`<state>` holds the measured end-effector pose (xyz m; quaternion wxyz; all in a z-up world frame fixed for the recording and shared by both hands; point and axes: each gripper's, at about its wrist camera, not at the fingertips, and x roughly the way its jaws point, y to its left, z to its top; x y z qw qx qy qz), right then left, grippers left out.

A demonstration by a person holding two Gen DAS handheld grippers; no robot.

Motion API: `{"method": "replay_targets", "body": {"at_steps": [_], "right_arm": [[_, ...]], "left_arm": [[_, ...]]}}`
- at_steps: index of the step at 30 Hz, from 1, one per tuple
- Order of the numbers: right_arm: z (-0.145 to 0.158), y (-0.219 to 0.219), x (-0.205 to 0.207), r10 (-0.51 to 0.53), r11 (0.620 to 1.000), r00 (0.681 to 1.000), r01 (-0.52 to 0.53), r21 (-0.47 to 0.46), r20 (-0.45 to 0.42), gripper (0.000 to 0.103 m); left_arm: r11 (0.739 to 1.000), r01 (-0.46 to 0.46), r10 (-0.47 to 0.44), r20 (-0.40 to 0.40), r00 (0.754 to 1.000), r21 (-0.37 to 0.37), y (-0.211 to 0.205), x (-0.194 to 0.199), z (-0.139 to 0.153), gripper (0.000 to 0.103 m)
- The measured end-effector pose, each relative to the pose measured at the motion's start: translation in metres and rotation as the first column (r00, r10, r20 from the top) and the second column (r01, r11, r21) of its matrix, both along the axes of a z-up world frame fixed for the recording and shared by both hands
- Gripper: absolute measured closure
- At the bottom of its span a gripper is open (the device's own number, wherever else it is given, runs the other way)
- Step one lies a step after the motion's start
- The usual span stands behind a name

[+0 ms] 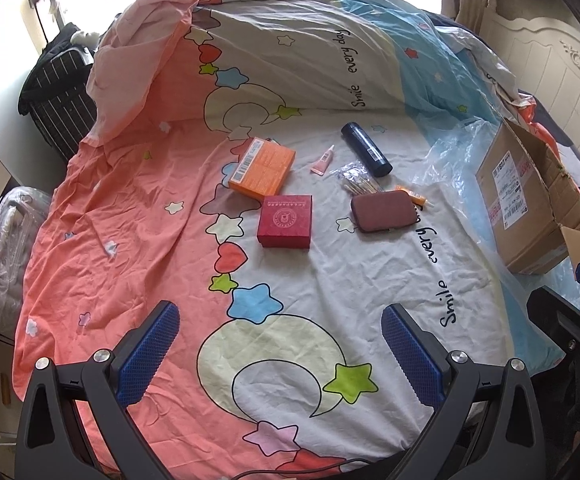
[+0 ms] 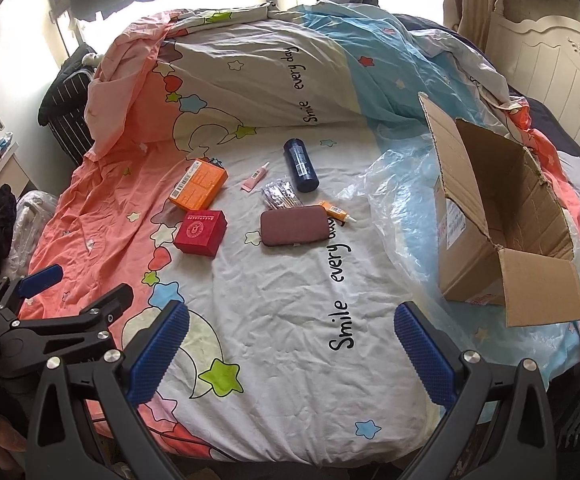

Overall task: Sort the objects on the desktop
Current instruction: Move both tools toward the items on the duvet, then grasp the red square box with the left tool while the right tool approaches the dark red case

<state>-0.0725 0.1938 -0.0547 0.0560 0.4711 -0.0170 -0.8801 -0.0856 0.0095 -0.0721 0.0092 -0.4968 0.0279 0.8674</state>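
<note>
Several small things lie together on the bed sheet [image 1: 329, 280]: an orange box [image 1: 262, 172], a red square box [image 1: 286, 221], a pink tube [image 1: 322, 164], a dark blue bottle [image 1: 365, 149], a clear packet of sticks [image 1: 355, 182], a maroon case [image 1: 383, 213] and a small orange tube [image 1: 411, 197]. The right wrist view shows them too: orange box [image 2: 198, 189], red box [image 2: 201, 233], bottle [image 2: 301, 165], case [image 2: 293, 226]. An open cardboard box [image 2: 505, 216] stands at the right. My left gripper [image 1: 280, 346] and right gripper [image 2: 291, 340] both hover open and empty near the bed's front edge.
Crumpled clear plastic [image 2: 401, 200] lies between the items and the cardboard box. The duvet is bunched up at the back [image 1: 250, 52]. A white headboard [image 2: 561, 68] is at the right, a dark striped suitcase [image 1: 60, 96] at the left.
</note>
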Motion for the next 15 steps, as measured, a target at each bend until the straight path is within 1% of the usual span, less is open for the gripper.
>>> {"method": "replay_targets", "body": {"at_steps": [3,8,11,15], "right_arm": [[-0.007,0.001,-0.011,0.002,1.0,1.0,-0.002,-0.009,0.005,0.0],[-0.018,0.001,-0.029,0.006,1.0,1.0,-0.005,-0.018,0.021,0.0],[-0.025,-0.002,-0.041,0.014,1.0,1.0,-0.014,0.004,0.025,0.0],[-0.035,-0.004,-0.056,0.026,1.0,0.999,-0.026,0.001,0.03,0.0]], "left_arm": [[0.999,0.01,-0.01,-0.009,1.0,0.041,0.003,-0.009,-0.006,0.0],[1.0,0.024,-0.024,0.013,1.0,-0.004,0.007,-0.028,-0.021,0.0],[1.0,0.011,-0.011,0.018,1.0,0.005,0.003,-0.04,-0.028,0.0],[1.0,-0.004,0.004,0.035,0.999,0.009,-0.002,-0.052,-0.042,0.0]]}}
